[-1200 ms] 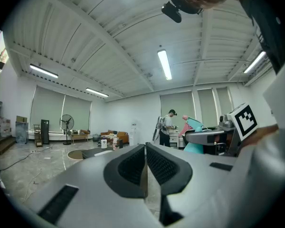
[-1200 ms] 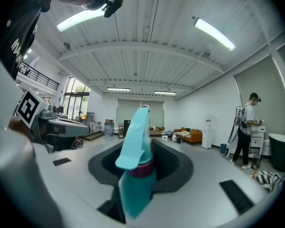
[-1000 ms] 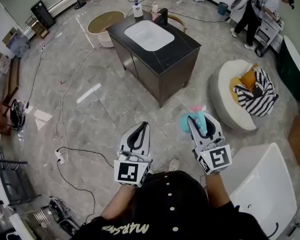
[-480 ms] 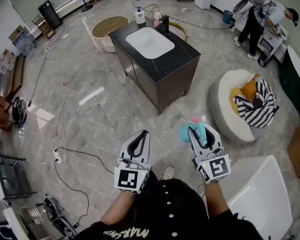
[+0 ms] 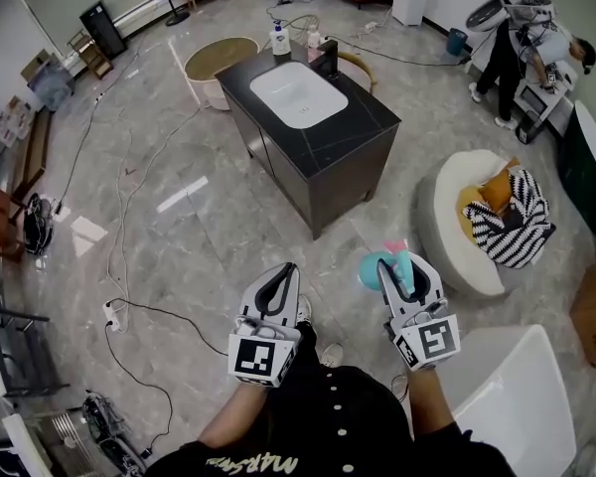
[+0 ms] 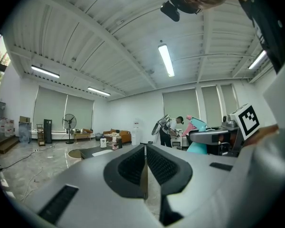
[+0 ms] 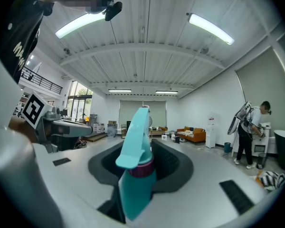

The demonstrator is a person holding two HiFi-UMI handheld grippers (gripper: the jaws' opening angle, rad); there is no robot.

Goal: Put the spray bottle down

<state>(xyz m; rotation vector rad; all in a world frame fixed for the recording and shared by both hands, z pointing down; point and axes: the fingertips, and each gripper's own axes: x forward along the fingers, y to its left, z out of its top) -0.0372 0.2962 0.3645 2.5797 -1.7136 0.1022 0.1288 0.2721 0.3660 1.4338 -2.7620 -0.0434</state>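
In the head view, the left gripper (image 5: 286, 269) is being held out level over the grey stone floor (image 5: 209, 227), with its jaws pressed together and nothing between them. Beside it, the right gripper (image 5: 399, 263) is being kept clamped on a teal spray bottle (image 5: 371, 269), which is being carried above the floor, well short of the black cabinet (image 5: 333, 157) with the white sink (image 5: 298, 94). A pink part near the bottle's top is blurred; it is probably the trigger. A round white seat (image 5: 452, 237) with a striped cushion (image 5: 517, 215) is being passed on the right, and a person (image 5: 521, 40) is being seen bent over a cart in the far corner.

In the left gripper view, the left gripper (image 6: 145, 148) is being shown with its two dark pads (image 6: 130, 165) closed against each other and empty. The spray bottle (image 6: 198, 126) is being seen off to the right, in the other gripper.

In the right gripper view, the right gripper (image 7: 141, 148) is being shown with its jaws pressed on both sides of the spray bottle (image 7: 137, 175), which is being held upright, nozzle end up. An orange sofa (image 7: 192, 135) is being seen far behind.
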